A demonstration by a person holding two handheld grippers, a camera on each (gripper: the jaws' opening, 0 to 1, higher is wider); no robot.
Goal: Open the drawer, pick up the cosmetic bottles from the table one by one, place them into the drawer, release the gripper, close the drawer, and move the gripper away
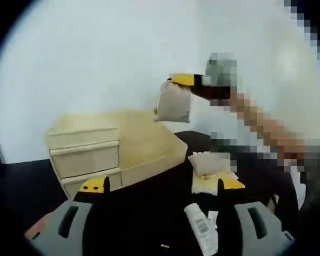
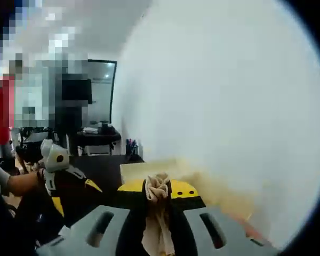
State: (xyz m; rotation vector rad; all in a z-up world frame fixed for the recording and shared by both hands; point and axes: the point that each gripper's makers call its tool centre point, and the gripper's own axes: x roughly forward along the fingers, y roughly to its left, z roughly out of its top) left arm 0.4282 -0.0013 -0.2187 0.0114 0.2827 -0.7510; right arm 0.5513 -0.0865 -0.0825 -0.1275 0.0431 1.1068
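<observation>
A pale wooden drawer chest (image 1: 96,154) stands on the black table, and its drawer fronts look flush. My left gripper (image 1: 162,184) hovers low over the table, open, with nothing between its yellow tips. A white tube (image 1: 200,226) lies on the table close by its right jaw. My right gripper (image 1: 184,80) hangs in the air above and right of the chest, shut on a beige pouch (image 1: 173,102). In the right gripper view the pouch (image 2: 159,194) is pinched between the jaws of my right gripper (image 2: 157,189), with the chest (image 2: 149,172) beyond.
Two more pale pouches (image 1: 210,162) lie on the table to the right of the chest. A white wall runs behind. A person's arm (image 1: 266,125) reaches in from the right. The left gripper (image 2: 56,160) shows at left, with desks far behind.
</observation>
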